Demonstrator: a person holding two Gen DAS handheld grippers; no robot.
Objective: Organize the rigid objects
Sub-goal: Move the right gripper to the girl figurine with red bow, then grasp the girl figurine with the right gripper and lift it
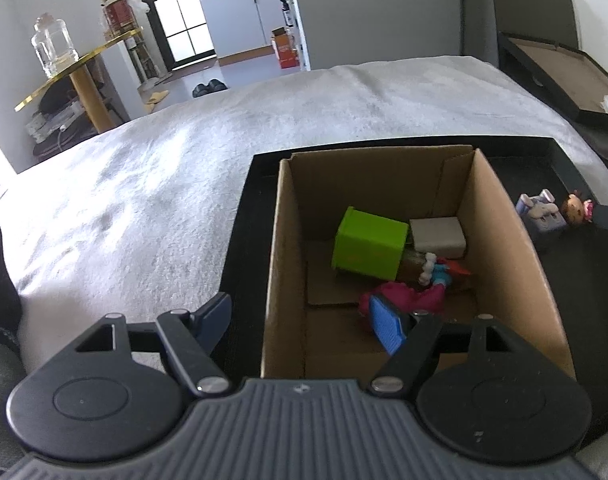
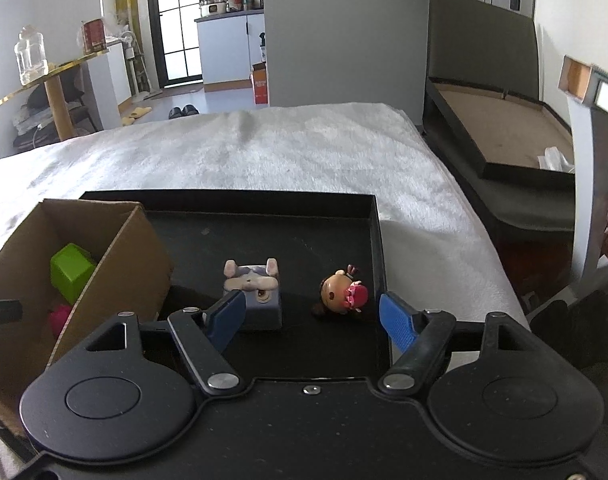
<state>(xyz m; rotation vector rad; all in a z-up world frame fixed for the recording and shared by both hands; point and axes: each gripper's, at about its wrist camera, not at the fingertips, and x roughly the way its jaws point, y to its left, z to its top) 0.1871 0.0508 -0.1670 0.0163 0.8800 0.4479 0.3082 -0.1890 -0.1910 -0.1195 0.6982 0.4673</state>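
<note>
A cardboard box [image 1: 504, 240] stands in a black tray [image 1: 239, 240] on a white blanket. It holds a green cube [image 1: 368, 246], a pale grey block [image 1: 438, 236], a brown jar and a pink toy [image 1: 408, 296]. My left gripper [image 1: 299, 324] is open and straddles the box's left wall without pressing it, one finger outside and one inside. On the tray floor lie a grey rabbit figure [image 2: 253, 292] and a small doll [image 2: 344, 294]. My right gripper [image 2: 312, 320] is open just before them. The doll lies between its fingers, untouched, and the left finger overlaps the rabbit.
The tray's raised rim [image 2: 378, 240] borders the doll on the right. White blanket [image 2: 263, 148] spreads beyond the tray. A dark bed frame with an open drawer [image 2: 504, 136] stands at right, and a gold side table with a glass jar [image 1: 53, 46] at left.
</note>
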